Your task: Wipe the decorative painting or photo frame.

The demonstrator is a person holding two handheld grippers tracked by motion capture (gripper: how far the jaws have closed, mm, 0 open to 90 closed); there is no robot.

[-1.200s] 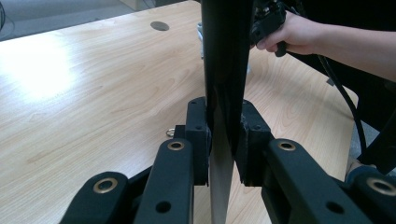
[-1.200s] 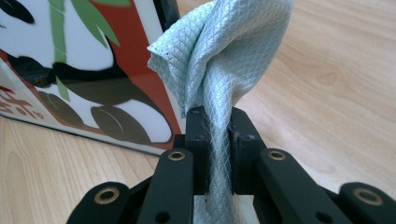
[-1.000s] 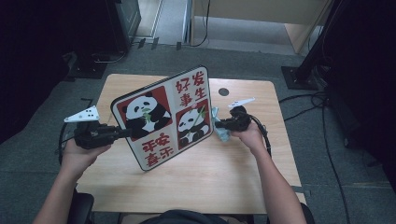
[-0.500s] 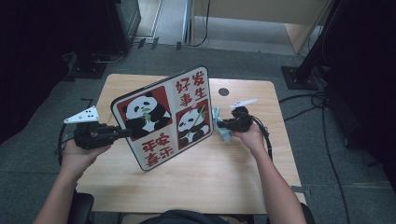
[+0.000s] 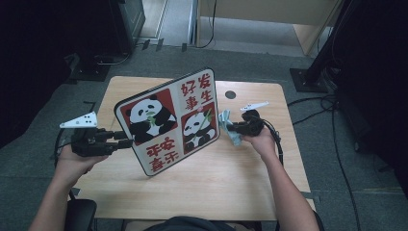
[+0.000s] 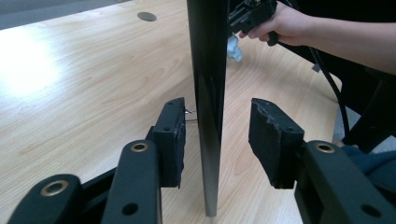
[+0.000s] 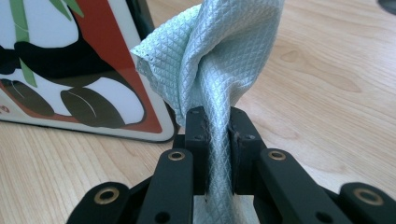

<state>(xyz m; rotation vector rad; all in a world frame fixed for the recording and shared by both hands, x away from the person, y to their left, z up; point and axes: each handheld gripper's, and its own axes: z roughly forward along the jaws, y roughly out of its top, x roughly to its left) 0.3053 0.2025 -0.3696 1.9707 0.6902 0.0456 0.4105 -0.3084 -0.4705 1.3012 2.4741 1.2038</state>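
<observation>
Left hand-held gripper (image 6: 215,140): jaws have just been opening, now apart, panel (image 5: 168,120) edge between them, unclamped, standing on table (image 5: 240,178). Right hand-held gripper (image 7: 217,135) clamped on cloth (image 7: 219,60) beside panel. Likely regrip or release.

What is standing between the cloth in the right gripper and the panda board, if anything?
Nothing visible. The light blue cloth, pinched in the right gripper, hangs right beside the panda board, with only bare table around. The left gripper has just been opening; the board's edge stands between its jaws.
</observation>
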